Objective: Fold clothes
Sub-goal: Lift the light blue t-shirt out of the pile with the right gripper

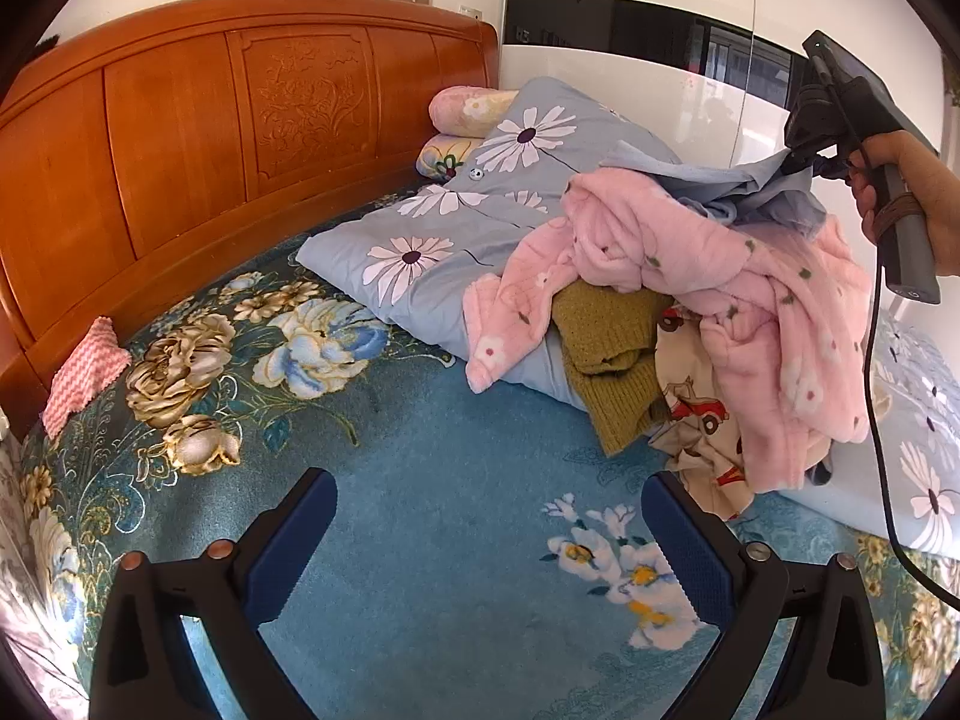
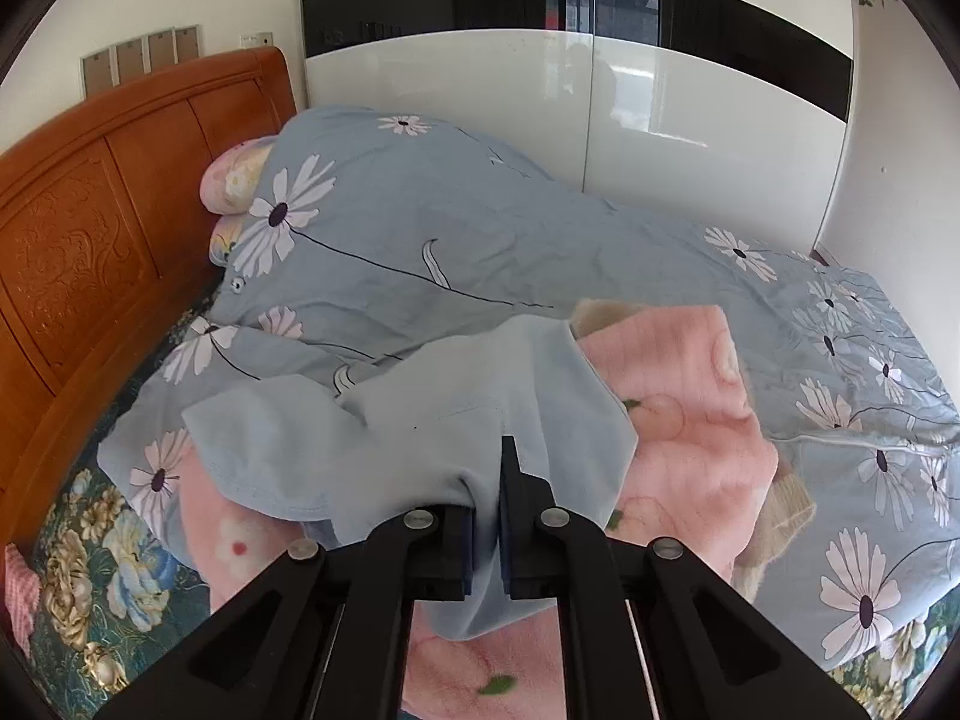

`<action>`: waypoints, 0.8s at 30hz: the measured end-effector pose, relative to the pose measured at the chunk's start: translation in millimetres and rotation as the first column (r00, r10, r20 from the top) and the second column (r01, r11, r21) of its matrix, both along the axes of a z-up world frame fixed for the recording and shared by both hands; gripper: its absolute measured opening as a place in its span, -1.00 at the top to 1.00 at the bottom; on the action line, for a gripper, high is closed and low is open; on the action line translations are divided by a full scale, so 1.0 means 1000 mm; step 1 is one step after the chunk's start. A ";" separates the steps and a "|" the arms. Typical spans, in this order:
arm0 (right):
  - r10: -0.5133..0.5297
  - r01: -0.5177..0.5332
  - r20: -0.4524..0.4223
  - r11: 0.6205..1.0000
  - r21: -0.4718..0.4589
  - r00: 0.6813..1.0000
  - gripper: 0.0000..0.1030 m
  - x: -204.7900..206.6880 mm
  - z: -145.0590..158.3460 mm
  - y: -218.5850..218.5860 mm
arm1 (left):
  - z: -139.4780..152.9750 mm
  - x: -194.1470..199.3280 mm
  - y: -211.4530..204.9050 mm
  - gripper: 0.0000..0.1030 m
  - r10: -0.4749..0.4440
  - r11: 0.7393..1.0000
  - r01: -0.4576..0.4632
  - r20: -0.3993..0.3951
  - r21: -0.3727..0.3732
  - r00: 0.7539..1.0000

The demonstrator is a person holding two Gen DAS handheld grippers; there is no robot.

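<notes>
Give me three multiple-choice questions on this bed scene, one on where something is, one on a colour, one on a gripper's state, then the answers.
1. Where does the small pink zigzag-knit cloth lie?
A. on the clothes pile
B. on the bedspread beside the carved wooden headboard
C. on the wardrobe

2. What colour is the plain thin garment that the right gripper has?
A. light blue
B. mustard
C. pink

3. How is the left gripper?
A. shut on the pink fleece garment
B. shut on nothing
C. open, with nothing between its fingers

Answers: 1 B, it sits at the bedspread's edge by the headboard. 2 A, light blue cloth is pinched between the closed fingers. 3 C, its fingers stand wide apart over the blue floral bedspread.
</notes>
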State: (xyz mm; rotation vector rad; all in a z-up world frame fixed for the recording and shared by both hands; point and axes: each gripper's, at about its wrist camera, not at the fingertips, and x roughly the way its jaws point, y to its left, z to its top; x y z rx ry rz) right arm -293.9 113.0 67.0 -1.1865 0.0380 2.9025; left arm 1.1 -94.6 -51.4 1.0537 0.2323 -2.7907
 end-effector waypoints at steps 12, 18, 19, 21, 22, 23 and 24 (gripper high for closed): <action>0.122 -0.196 -0.376 0.967 -0.165 0.919 0.90 0.096 0.177 0.011 | 0.056 0.040 0.018 -1.00 -0.015 0.999 0.011 -0.118 -0.037 0.993; 0.216 -0.327 -0.590 0.941 -0.088 0.778 0.90 0.207 0.256 0.035 | 0.075 0.067 0.028 -1.00 -0.043 0.996 0.030 -0.171 -0.080 0.984; 0.224 -0.340 -0.616 0.938 -0.076 0.756 0.90 0.227 0.264 0.042 | 0.077 0.072 0.026 -1.00 -0.042 0.996 0.027 -0.177 -0.084 0.983; 0.231 -0.350 -0.649 0.935 -0.058 0.725 0.90 0.265 0.275 0.058 | 0.082 0.082 0.023 -1.00 -0.040 0.996 0.023 -0.190 -0.088 0.981; 0.232 -0.351 -0.660 0.935 -0.052 0.715 0.90 0.284 0.279 0.068 | 0.083 0.086 0.020 -1.00 -0.039 0.996 0.023 -0.194 -0.083 0.980; 0.231 -0.349 -0.667 0.936 -0.047 0.708 0.90 0.302 0.282 0.076 | 0.085 0.090 0.017 -1.00 -0.038 0.997 0.023 -0.198 -0.078 0.980; 0.227 -0.344 -0.673 0.938 -0.044 0.704 0.90 0.319 0.282 0.085 | 0.086 0.094 0.014 -1.00 -0.037 0.997 0.023 -0.202 -0.073 0.979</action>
